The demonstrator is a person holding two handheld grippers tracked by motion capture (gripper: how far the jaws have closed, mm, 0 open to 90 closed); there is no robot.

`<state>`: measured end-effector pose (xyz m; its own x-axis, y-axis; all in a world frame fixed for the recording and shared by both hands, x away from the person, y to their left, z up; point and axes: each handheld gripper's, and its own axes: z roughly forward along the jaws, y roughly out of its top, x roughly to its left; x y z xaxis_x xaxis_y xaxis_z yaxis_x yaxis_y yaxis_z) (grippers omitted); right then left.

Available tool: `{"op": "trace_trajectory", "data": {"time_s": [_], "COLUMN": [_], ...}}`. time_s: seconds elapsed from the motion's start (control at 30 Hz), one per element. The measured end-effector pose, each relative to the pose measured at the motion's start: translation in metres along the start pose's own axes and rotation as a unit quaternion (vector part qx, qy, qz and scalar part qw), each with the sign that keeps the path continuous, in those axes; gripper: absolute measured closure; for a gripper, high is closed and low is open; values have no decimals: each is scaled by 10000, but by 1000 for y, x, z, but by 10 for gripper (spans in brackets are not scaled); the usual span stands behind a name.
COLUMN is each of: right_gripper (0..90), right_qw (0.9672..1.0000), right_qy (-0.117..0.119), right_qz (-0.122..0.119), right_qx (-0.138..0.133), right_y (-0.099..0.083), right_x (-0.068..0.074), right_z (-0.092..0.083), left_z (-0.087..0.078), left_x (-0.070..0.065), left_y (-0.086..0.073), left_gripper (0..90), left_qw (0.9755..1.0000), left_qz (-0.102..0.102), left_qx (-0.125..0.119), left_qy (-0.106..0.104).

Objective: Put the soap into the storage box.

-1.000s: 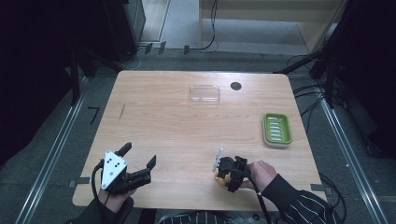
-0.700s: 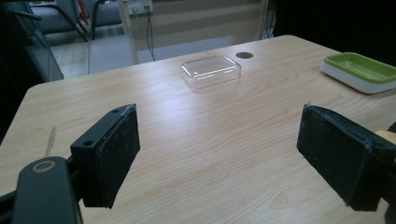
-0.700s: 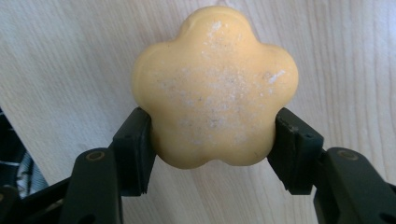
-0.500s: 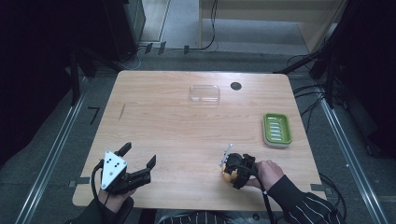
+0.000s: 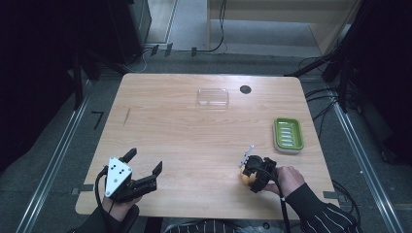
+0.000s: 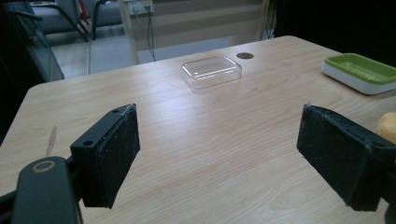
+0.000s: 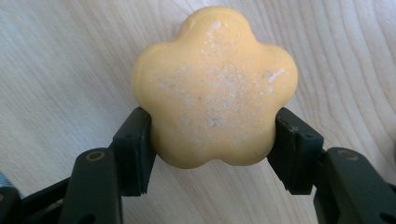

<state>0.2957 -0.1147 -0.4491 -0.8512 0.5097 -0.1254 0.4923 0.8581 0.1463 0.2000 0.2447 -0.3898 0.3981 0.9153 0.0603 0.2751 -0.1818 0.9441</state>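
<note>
The right claw (image 7: 212, 140) is clamped on a yellow-orange, flower-shaped bar of soap (image 7: 214, 88), one black pad pressing on each flank of the bar. In the high view this right claw (image 5: 250, 174) sits over the near right part of the light wooden bench (image 5: 184, 131), with the soap (image 5: 247, 178) held at its tip. The left claw (image 6: 219, 158) stands wide, with nothing between its pads; in the high view it (image 5: 145, 167) lies at the near left edge of the bench. A green soap dish with a white base (image 5: 288, 134) rests near the right edge. A clear plastic lid (image 5: 213, 97) lies toward the far edge, beside a dark round hole (image 5: 245, 89).
</note>
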Motion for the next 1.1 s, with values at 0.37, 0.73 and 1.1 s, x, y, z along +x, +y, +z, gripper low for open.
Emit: {"op": "trace_trajectory", "data": {"time_s": [0.37,0.73,1.1], "right_gripper": [400,400,400], "right_qw": [9993,9973,9941], "right_qy": [-86,-148,-268], "right_qz": [374,716,1053], "right_qx": [-8,-21,-60], "right_y": [-15,-29,-49], "right_x": [-14,-27,-43], "right_z": [-4,-6,-10], "left_z": [0,0,0], "left_x": [0,0,0], "left_y": [0,0,0], "left_gripper": [137,137,137], "left_qw": [10000,10000,10000], "left_qz": [10,4,8], "left_qx": [-8,-6,-6], "left_qy": [-5,-2,-2]}}
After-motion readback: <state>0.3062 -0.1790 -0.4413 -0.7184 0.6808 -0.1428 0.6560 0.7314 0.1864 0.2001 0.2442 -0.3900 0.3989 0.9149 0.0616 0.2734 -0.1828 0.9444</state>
